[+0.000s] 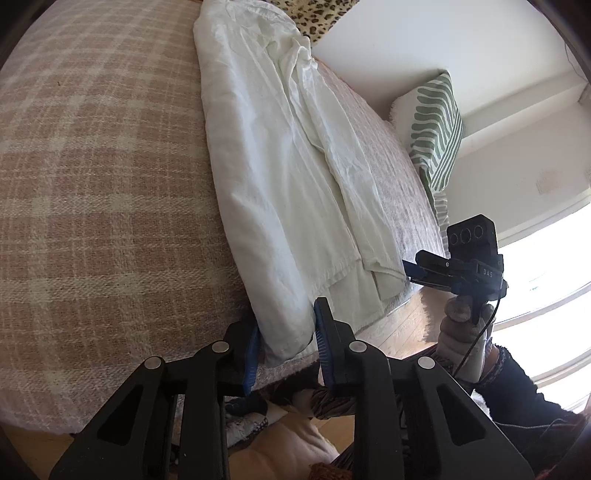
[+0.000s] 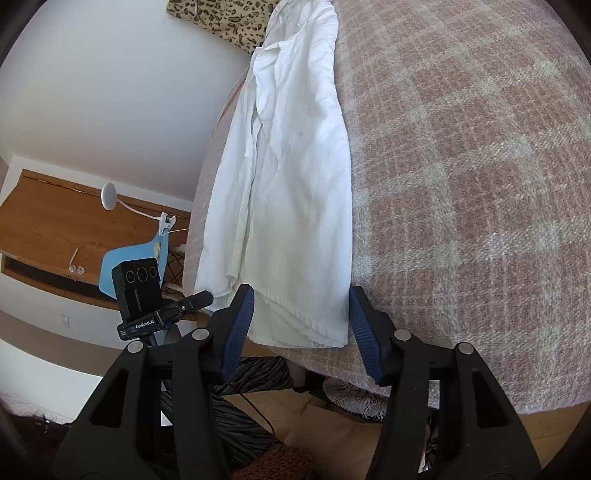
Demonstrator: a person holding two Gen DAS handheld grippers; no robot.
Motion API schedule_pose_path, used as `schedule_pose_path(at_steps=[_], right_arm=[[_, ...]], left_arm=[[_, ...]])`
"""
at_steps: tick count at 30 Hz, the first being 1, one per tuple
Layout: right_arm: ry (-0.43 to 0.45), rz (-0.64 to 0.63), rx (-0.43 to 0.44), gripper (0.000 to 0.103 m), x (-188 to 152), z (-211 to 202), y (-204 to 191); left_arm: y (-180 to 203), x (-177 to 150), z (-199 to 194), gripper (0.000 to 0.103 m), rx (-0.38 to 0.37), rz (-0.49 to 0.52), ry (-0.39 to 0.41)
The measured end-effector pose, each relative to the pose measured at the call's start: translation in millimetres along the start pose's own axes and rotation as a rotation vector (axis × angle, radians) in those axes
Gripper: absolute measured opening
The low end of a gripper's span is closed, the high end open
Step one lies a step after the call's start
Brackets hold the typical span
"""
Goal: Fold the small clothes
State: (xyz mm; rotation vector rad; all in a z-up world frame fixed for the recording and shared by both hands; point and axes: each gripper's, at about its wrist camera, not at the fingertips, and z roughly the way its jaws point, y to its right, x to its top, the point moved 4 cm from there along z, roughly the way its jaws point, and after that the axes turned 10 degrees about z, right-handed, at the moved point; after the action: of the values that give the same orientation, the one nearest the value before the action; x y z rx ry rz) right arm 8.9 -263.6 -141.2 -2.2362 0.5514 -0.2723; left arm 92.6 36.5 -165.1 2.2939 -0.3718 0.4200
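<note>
A white shirt (image 1: 280,166) lies lengthwise on a pink plaid blanket (image 1: 92,184), folded into a long narrow strip with a sleeve on top. My left gripper (image 1: 286,343) is open, its blue pads on either side of the shirt's near hem corner. My right gripper (image 2: 301,328) is open, its pads either side of the hem's other corner; the shirt (image 2: 291,184) and the blanket (image 2: 461,184) show in the right wrist view. The right gripper also shows in the left wrist view (image 1: 417,271), at the sleeve end. The left gripper shows in the right wrist view (image 2: 199,299).
A green striped cushion (image 1: 436,133) stands at the blanket's right edge. A leopard-print pillow (image 2: 225,18) lies at the far end. A blue chair (image 2: 129,254) and a wooden desk (image 2: 55,229) stand to the left. Wooden floor (image 1: 399,328) lies below the bed edge.
</note>
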Motion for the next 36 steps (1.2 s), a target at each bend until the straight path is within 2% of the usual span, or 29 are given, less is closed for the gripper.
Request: schedule_pose_path(at_steps=[4,6,9,11,18,22,26,32,36], right_arm=[[-0.008,-0.035,-0.031,0.047,-3.1,6.9,-5.3],[-0.011,-0.052,-0.061,0.031,-4.5,10.4,-6.9],[-0.007,-0.04,-0.055,0.016,-5.1,13.0,-8.3],[0.0,-0.05,-0.041,0.013,-4.7,9.3,-8.9],[0.047,-0.095,0.054,0.01,2.2,-3.3,-34.7],[0.081,-0.07,0.132,0.01,13.6,-12.4,-46.2],[0.11,-0.048,0.172,0.01,29.1,-16.9,-54.1],[0.174,-0.025,0.19,0.01,67.3,-19.1,-68.5],[0.206,0.018,0.151,0.01,100.0,-14.1,-67.5]], left_arm=[[-8.1,-0.8,-0.4,0.011,-0.035,-0.05,0.018],[-3.0,1.0,-0.4,0.01,-0.028,-0.033,0.026],[3.2,4.5,-4.5,0.008,-0.056,-0.022,0.052],[6.0,7.3,-6.3,0.008,-0.062,-0.015,0.062],[21.6,24.0,-12.4,0.007,-0.129,-0.014,0.107],[30.7,40.5,-19.3,0.007,-0.18,-0.024,0.145],[32.4,61.3,-23.3,0.007,-0.204,-0.048,0.183],[28.3,102.6,-26.3,0.007,-0.196,-0.037,0.232],[10.7,129.3,-23.0,0.007,-0.181,-0.078,0.267]])
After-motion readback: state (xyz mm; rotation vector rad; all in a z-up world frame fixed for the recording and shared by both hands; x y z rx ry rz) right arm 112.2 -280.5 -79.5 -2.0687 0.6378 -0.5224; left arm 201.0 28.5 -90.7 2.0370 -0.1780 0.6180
